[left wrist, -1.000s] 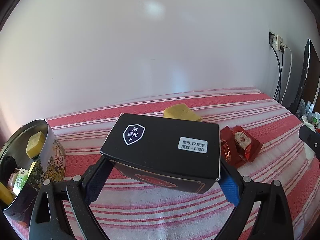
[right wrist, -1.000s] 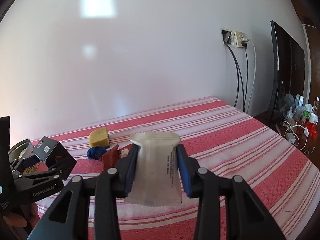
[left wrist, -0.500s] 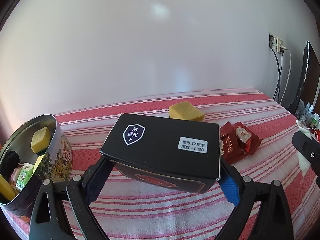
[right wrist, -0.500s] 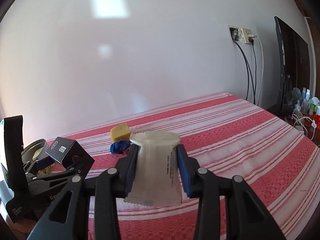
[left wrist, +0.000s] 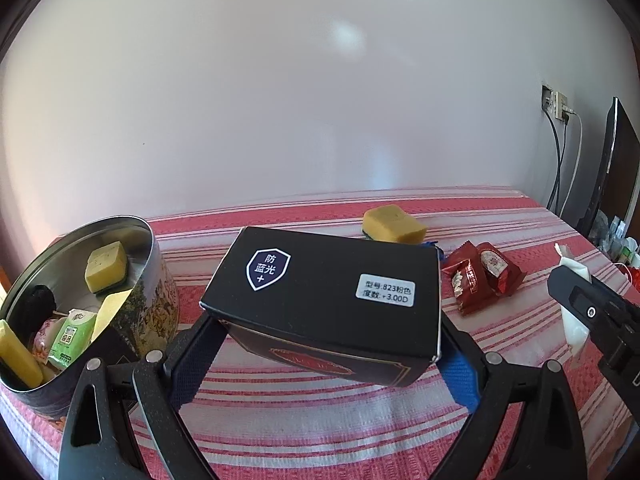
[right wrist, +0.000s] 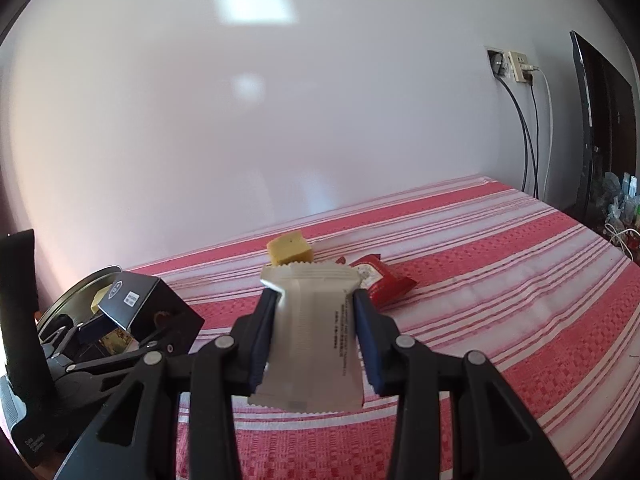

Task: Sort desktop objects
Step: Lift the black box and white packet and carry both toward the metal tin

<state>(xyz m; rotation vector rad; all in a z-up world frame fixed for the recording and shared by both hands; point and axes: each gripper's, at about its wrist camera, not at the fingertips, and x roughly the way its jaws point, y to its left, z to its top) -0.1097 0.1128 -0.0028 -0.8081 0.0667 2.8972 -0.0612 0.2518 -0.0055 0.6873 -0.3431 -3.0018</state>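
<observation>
Your left wrist camera looks close along its fingers, slightly downward, toward the wall. Your right one does likewise from further right. Both share the yellow sponge (left wrist: 394, 224) (right wrist: 290, 247) and red packets (left wrist: 482, 282) (right wrist: 378, 278).

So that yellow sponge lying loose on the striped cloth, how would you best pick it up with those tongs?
Probably across its two long sides, coming down from above. The yellow sponge lies flat on the striped cloth, a low block with straight sides that looks narrow enough to fit between the tongs. The red packets lie apart from it, toward the camera.
</observation>
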